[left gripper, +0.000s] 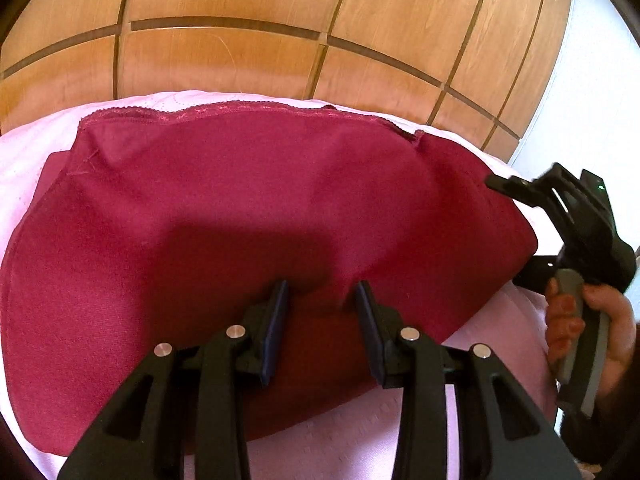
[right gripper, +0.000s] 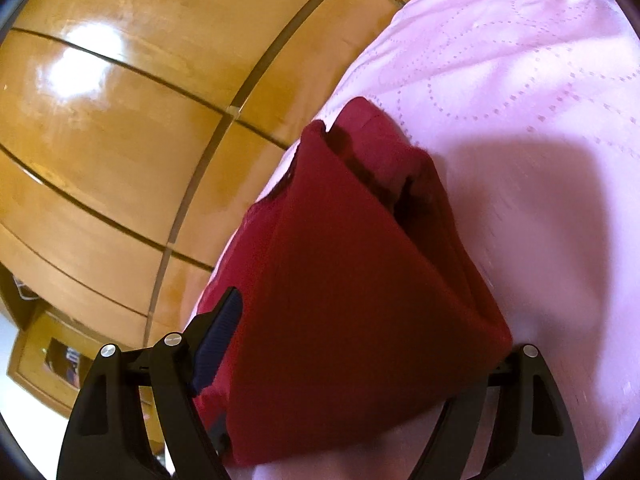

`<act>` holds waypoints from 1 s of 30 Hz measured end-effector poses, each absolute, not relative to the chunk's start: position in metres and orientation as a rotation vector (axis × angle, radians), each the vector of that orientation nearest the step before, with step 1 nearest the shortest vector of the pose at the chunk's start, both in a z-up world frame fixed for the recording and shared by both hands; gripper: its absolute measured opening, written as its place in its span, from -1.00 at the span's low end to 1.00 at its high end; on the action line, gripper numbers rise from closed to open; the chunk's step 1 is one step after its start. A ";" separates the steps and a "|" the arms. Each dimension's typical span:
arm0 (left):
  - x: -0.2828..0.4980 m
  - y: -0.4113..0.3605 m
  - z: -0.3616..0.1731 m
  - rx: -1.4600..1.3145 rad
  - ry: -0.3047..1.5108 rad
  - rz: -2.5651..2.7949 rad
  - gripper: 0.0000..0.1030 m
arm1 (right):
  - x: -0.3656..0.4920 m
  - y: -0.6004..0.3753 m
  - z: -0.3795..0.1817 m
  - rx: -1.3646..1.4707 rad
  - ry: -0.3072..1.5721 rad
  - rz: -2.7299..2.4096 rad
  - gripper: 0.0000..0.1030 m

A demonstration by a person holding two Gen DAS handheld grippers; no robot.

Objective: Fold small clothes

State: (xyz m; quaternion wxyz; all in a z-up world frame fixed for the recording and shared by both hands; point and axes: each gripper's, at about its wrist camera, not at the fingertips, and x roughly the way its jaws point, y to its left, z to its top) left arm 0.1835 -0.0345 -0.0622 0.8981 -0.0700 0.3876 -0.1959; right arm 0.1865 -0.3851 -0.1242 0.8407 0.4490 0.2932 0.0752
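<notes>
A dark red garment (left gripper: 240,208) with a lace-trimmed far edge lies spread on a pale pink quilted bedspread (left gripper: 360,440). My left gripper (left gripper: 322,292) is open, its two fingers a hand's width apart over the garment's near edge. My right gripper (left gripper: 496,182) is at the garment's right edge, held by a hand. In the right wrist view the garment (right gripper: 352,300) drapes over the gripper and hides the right finger; only the left finger (right gripper: 218,344) shows, well out to the side. The cloth's edge looks lifted off the bedspread (right gripper: 520,80).
A glossy wooden panelled wall or headboard (left gripper: 280,20) stands right behind the bed. A white wall (left gripper: 592,100) is at the right. A low wooden piece of furniture (right gripper: 44,364) shows at the lower left of the right wrist view.
</notes>
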 end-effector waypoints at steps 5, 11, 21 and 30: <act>0.184 -0.033 -0.063 -0.158 0.799 -0.414 -0.33 | 0.202 -0.393 -0.127 1.011 0.587 0.165 0.40; 0.181 -0.032 -0.064 -0.171 0.795 -0.425 -0.30 | 0.218 -0.398 -0.136 0.992 0.608 0.120 -0.39; 0.159 -0.022 -0.040 -0.220 0.740 -0.499 0.74 | 0.201 -0.402 -0.115 1.007 0.555 0.182 -0.59; 0.136 0.063 -0.028 -0.363 0.689 -0.256 0.79 | 0.181 -0.368 -0.059 0.907 0.472 0.237 -0.59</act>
